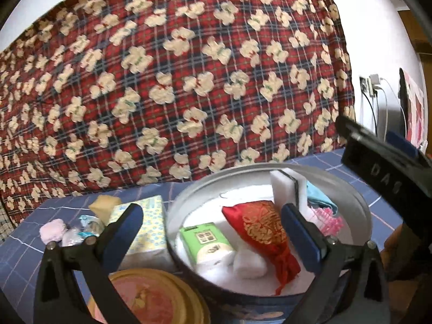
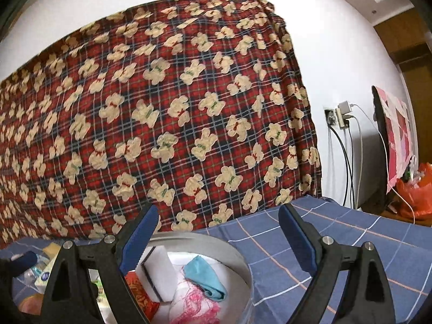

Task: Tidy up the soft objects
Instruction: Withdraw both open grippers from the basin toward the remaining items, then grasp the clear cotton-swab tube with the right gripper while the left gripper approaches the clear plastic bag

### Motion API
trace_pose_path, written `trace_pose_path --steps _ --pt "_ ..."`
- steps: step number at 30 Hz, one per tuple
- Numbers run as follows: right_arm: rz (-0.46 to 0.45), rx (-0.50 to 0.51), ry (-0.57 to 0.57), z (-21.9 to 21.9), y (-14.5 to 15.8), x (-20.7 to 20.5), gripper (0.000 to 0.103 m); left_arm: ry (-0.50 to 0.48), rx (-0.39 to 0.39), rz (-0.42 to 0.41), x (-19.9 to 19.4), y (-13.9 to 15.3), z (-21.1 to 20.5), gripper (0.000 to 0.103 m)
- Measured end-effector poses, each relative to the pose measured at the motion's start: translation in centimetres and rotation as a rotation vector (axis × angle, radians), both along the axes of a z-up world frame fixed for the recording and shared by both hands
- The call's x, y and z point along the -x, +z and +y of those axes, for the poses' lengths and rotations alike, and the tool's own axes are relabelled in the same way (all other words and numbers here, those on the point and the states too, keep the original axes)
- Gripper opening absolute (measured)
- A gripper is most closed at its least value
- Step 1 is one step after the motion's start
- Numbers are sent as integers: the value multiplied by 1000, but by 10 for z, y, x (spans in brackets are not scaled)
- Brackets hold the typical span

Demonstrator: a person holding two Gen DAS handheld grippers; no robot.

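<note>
A round tin point(image 1: 189, 189) on the blue checked cloth holds a red gold-patterned pouch point(image 1: 264, 226), a green tissue pack point(image 1: 205, 240), a white sponge block point(image 1: 286, 186), a white cotton wad point(image 1: 248, 264), a teal cloth point(image 1: 321, 197) and a pink fluffy item point(image 1: 329, 221). My left gripper point(image 1: 213, 232) is open and empty, above the tin's near side. My right gripper point(image 2: 218, 240) is open and empty, above the tin's point(image 2: 216, 240) right rim; its body shows in the left wrist view point(image 1: 383, 167). The teal cloth point(image 2: 208, 278) and the sponge block point(image 2: 159, 272) lie below it.
Left of the tin lie a yellow-white tissue box point(image 1: 148, 229), a pink puff point(image 1: 52, 230), clear wrapped items point(image 1: 83, 229) and a beige lump point(image 1: 104, 208). A gold and pink lid point(image 1: 151, 297) is in front. A bear-patterned plaid blanket point(image 1: 175, 81) hangs behind. Wall chargers point(image 2: 343, 116) are at right.
</note>
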State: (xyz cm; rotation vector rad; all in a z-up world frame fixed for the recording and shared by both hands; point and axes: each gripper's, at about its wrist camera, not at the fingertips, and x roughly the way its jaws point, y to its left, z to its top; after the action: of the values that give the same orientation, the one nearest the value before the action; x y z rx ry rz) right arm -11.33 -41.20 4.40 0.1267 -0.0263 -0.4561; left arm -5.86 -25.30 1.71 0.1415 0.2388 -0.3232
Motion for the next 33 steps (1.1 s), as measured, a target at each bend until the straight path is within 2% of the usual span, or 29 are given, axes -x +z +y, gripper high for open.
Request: trace_pose_path --steps 5,13,20,28,33 --pt "36 21 13 11 -1 -3 92 3 21 13 3 0 17 103" --pt "34 9 6 19 -2 6 92 1 -9 -3 9 -1 44 103" --pt "59 37 35 42 -2 8 92 58 -7 18 -5 -3 85 103" --pt "90 12 148 86 -7 -4 92 132 -31 9 -24 -5 129 103" --pt "129 39 239 127 -10 -21 92 169 -24 46 -41 -7 161 103"
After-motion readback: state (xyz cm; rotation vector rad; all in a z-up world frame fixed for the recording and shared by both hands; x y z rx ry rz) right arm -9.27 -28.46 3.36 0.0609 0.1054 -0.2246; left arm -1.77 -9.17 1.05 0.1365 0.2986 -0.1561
